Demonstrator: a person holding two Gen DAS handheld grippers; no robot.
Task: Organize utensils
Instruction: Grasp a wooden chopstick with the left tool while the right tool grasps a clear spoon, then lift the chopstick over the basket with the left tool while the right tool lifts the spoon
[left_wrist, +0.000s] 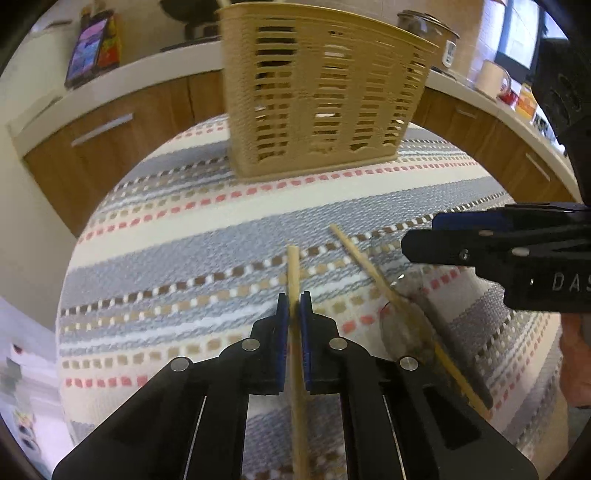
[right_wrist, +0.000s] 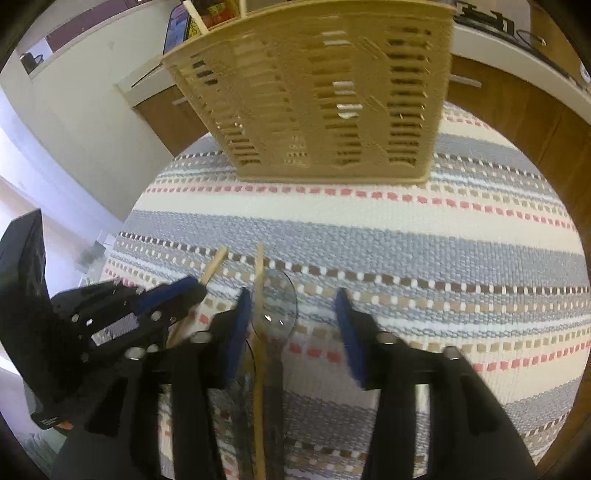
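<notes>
My left gripper (left_wrist: 294, 301) is shut on a wooden chopstick (left_wrist: 293, 266) that sticks out forward past the blue pads. It also shows in the right wrist view (right_wrist: 199, 290), with the chopstick tip (right_wrist: 216, 262) ahead of it. A second chopstick (left_wrist: 360, 260) lies slanted across a clear glass dish (left_wrist: 406, 328) on the striped cloth. My right gripper (right_wrist: 293, 299) is open, just above that dish (right_wrist: 280, 306) and second chopstick (right_wrist: 259, 273). A tan slotted utensil basket (left_wrist: 317, 99) stands at the far side of the table, also in the right wrist view (right_wrist: 317, 96).
A striped woven tablecloth (right_wrist: 424, 236) covers the round table. Wooden cabinets with a white counter (left_wrist: 122, 74) curve behind, with packets, a mug (left_wrist: 493, 79) and a jar on it. A wooden piece sticks out of the basket top (right_wrist: 194, 16).
</notes>
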